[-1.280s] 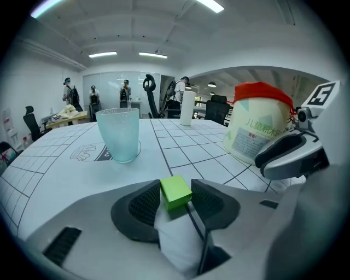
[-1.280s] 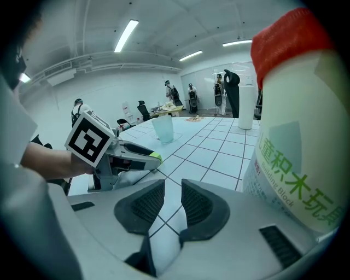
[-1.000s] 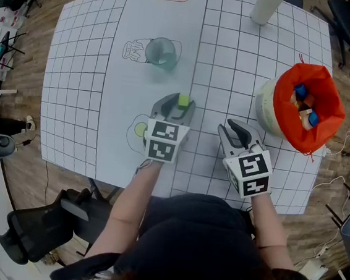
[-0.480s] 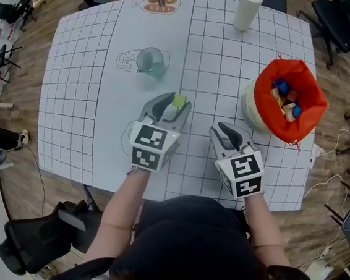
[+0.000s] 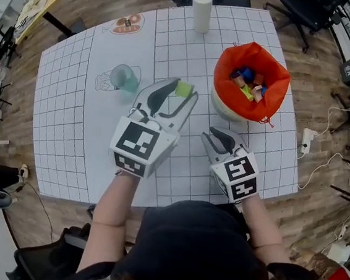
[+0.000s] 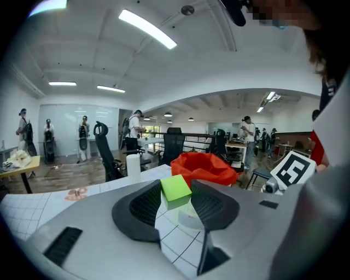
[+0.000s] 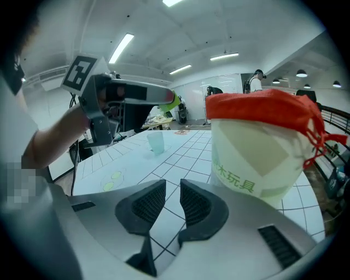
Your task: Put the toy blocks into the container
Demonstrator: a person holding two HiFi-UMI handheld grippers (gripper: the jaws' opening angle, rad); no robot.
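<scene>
Left hand-held gripper (image 5: 181,94): I'm pinching the green block (image 5: 183,88), up off the counter (image 5: 71,125).
Green block: at my jaw tips, just left of the container (image 5: 278,94).
Right hand-held gripper (image 5: 215,137): parted, empty.

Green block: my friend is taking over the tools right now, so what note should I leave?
Left tool: shut on the green block, raised above the table.
Right tool: jaws slightly apart, empty, low near the container.
Done: several blocks lie in the container.
Left: carry the green block over the container and let go.
</scene>
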